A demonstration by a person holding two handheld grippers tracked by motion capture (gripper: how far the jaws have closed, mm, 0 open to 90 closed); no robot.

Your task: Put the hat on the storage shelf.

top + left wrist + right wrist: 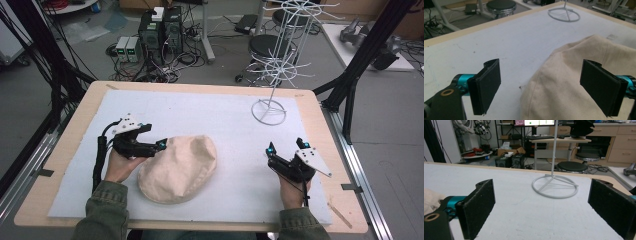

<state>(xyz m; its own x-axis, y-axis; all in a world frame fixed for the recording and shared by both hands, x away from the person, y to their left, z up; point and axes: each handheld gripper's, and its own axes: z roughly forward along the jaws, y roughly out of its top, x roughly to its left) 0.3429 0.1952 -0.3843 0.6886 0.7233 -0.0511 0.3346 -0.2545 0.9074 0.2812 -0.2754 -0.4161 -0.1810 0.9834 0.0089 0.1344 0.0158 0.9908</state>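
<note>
Your left gripper (161,144) stands with jaws apart at the edge of the cream hat (177,170), mid-mat. Your right gripper (286,148) hangs apart, unladen. Judged: approach stage; next, close squarely on the brim.

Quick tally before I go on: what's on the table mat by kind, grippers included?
Beige cloth hat: 1
White wire rack, its ring base on the mat: 1
Handheld grippers: 2, the left gripper open at the hat's edge, the right gripper open over bare mat
Total: 4
</note>
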